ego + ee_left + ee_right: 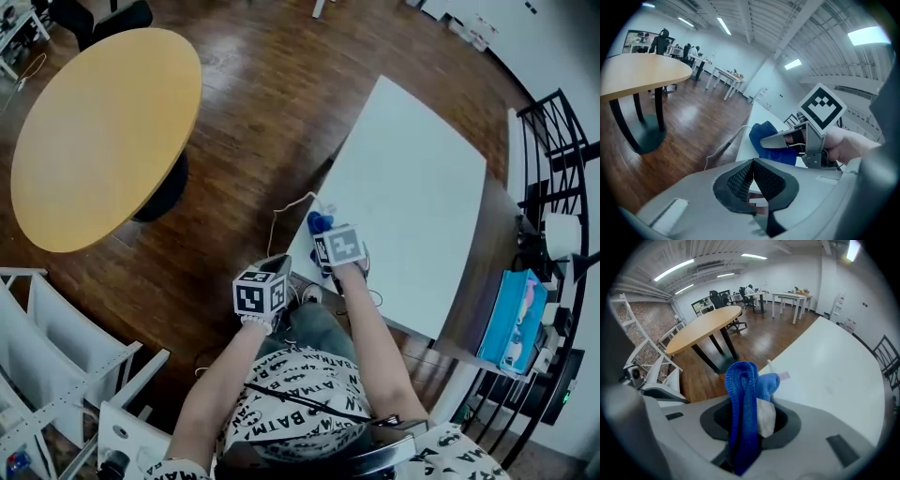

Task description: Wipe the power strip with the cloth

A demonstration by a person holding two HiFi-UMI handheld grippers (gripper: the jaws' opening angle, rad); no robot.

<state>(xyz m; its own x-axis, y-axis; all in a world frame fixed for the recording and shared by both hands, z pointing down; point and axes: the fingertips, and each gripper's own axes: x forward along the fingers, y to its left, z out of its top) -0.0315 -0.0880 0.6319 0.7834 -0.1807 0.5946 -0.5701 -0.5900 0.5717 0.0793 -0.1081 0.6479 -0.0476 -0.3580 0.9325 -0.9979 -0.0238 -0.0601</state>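
Observation:
My right gripper [324, 233] is over the near left corner of the white table [412, 187] and is shut on a folded blue cloth [318, 223]. In the right gripper view the cloth [743, 394] stands up out of the jaws, with a pale patch beside it that I cannot identify. A thin white cable [279, 214] hangs off the table's edge towards the floor. The power strip's body does not show clearly in any view. My left gripper [275, 269] hangs just off the table's corner; its mesh pads [740, 180] meet at the tips. From there I see the right gripper [787, 142] and cloth [764, 133].
A round wooden table [103, 131] stands to the left on the wooden floor. A white shelf frame [56, 375] is at the lower left. A black metal rack [553, 141] and a turquoise box [511, 319] stand beyond the table's right side.

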